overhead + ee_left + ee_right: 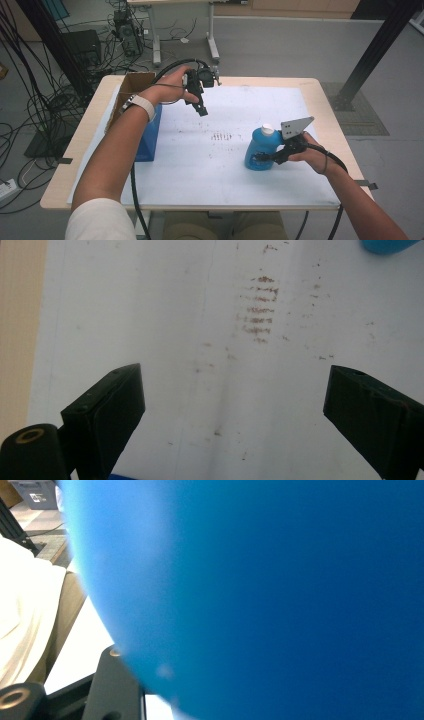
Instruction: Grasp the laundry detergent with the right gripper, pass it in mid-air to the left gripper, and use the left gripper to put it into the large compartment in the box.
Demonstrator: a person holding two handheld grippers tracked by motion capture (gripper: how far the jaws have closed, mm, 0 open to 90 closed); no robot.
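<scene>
- We note a white sheet [210, 150], brown-smudged, covering the worktop [327, 107]; cables on the floor [30, 107].
- Right tongs [265, 157] clamp the upright blue bottle [260, 147].
- Left tongs [201, 108] gape, empty.

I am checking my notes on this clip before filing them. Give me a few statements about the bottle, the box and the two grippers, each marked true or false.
1. The right gripper is closed on the blue bottle. True.
2. The blue bottle lies on its side. False: it stands upright on the white mat, white cap on top.
3. The left gripper holds the bottle's cap. False: its fingers are open with nothing between them, above the mat.
4. A blue box stands at the mat's left edge. True.
5. Brownish marks stain the middle of the mat. True.
6. Both grippers touch the bottle. False: the left one is well apart from it.
</scene>
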